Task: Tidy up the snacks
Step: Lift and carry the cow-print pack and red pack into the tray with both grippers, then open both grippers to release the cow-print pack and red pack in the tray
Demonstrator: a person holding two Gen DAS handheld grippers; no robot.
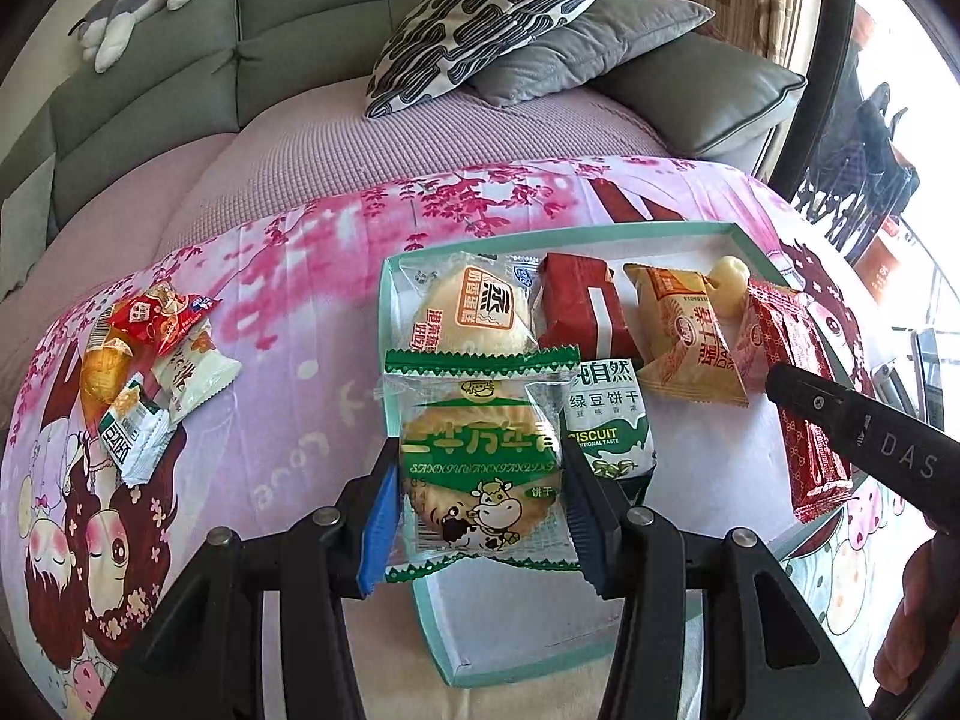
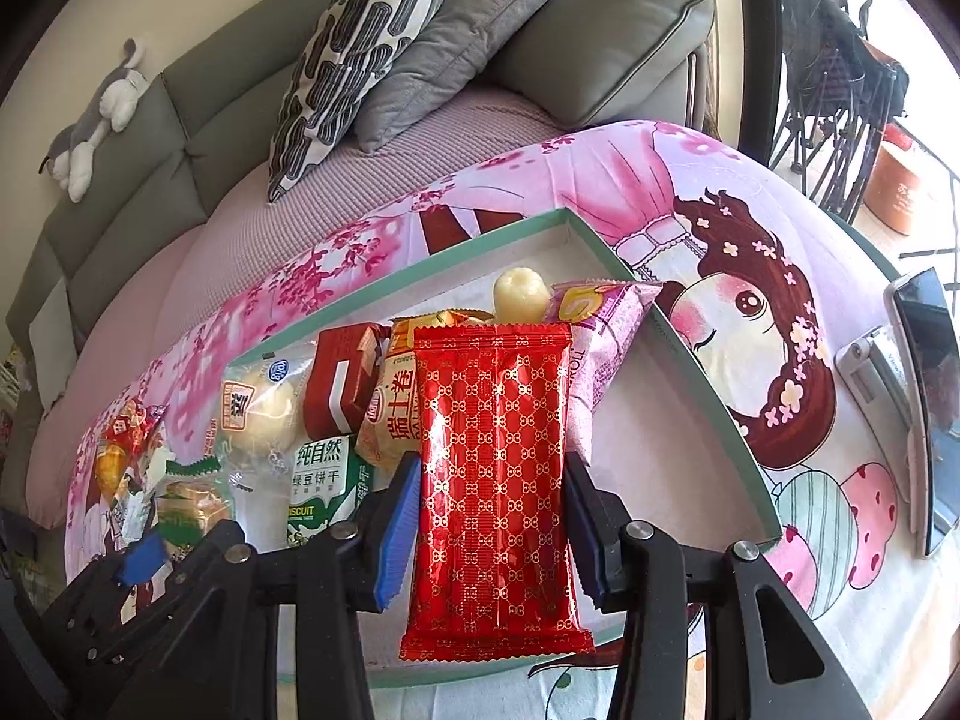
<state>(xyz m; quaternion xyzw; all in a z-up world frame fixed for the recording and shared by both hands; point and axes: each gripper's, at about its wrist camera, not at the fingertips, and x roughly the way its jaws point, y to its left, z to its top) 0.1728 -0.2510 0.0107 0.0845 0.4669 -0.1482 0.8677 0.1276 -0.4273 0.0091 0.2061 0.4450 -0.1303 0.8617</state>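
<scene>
Several wrapped snacks already lie in the shallow mint-green cardboard tray (image 1: pixel 744 240), both grippers clamp packets above it, and four loose packets (image 1: pixel 150 360) await on the cloth.

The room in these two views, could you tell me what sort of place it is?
Probably a home living room: a grey sofa with a patterned cushion and a plush toy behind the cartoon-print cloth.

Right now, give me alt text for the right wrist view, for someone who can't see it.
The right gripper holds a red gold-patterned snack packet upright over a shallow mint-rimmed tray that already holds a row of wrapped snacks. The tray sits on a pink cartoon-print cloth, with a grey sofa and cushions behind.
</scene>
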